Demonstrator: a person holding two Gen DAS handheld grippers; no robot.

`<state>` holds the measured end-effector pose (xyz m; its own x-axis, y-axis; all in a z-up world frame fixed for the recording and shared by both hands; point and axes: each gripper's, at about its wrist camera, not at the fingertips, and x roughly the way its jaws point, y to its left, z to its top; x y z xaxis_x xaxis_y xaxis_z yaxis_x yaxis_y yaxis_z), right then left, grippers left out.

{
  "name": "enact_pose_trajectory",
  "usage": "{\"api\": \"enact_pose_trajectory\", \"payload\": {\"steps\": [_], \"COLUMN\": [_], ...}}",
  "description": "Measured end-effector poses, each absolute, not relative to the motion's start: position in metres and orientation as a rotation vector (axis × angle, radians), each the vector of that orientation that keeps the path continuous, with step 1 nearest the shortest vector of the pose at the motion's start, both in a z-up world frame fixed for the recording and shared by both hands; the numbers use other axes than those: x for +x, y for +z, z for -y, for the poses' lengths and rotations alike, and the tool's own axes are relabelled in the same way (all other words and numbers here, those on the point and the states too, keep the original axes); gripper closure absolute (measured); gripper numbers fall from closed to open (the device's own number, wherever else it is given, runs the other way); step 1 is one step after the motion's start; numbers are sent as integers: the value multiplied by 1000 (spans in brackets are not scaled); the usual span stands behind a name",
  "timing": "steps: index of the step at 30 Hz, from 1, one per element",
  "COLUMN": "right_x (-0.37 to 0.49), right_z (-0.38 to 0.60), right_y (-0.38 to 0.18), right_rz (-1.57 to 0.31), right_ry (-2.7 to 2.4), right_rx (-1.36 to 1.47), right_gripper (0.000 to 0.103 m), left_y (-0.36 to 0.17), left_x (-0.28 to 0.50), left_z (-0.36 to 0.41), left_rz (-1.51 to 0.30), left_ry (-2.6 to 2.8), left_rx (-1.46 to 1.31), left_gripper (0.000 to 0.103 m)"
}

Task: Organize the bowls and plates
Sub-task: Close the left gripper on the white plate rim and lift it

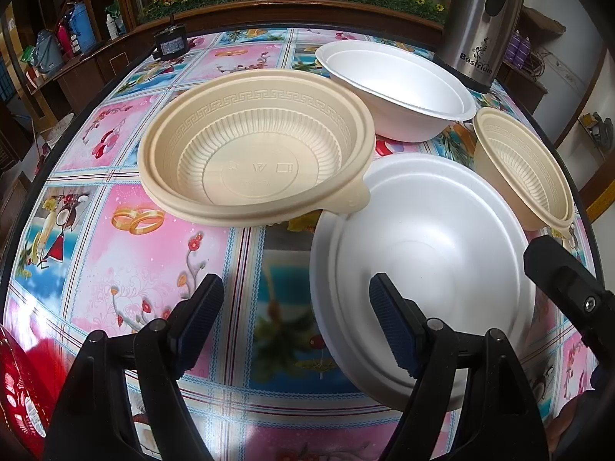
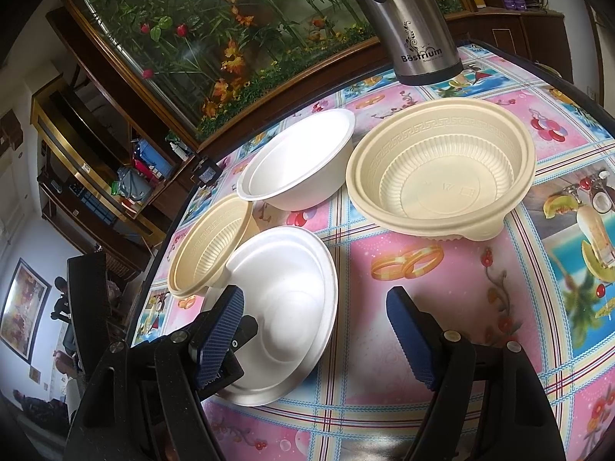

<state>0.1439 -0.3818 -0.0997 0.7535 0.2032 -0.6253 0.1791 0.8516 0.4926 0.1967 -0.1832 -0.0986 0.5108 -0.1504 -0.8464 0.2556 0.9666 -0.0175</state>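
Currently, my left tool (image 1: pixel 296 320) open above the table (image 1: pixel 115 230), my right tool (image 2: pixel 315 330) open, white foam plate (image 2: pixel 292 307) beside large beige bowl (image 2: pixel 442 176).

You see large beige bowl (image 1: pixel 255 146), small beige bowl (image 1: pixel 526 169), white bowl (image 1: pixel 399 88) upright, apart; white plate (image 1: pixel 423 253) nearest you.

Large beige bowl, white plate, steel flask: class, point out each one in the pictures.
large beige bowl (image 1: pixel 253 169): left wrist view, on its ribbed inner floor.
white plate (image 2: pixel 292 296): right wrist view, on its central well.
steel flask (image 2: pixel 419 42): right wrist view, on its lower body.
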Motion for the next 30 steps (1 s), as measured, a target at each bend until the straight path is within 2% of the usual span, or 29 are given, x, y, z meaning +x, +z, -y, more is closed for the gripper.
{"api": "enact_pose_trajectory", "payload": {"steps": [15,30], "right_x": [144,149], "right_z": [383,379], "right_y": [-98,-102], "right_rz": [-726,-758], "right_ry": [18,16], "right_rx": [560,529], "right_gripper": [27,50], "left_y": [-101,-100], "left_x": [198,195], "left_z": [184,188], "left_rz": [-1024,-1006], "left_ry": [-254,-266], "left_rx": [110,125], "left_gripper": [25,25]}}
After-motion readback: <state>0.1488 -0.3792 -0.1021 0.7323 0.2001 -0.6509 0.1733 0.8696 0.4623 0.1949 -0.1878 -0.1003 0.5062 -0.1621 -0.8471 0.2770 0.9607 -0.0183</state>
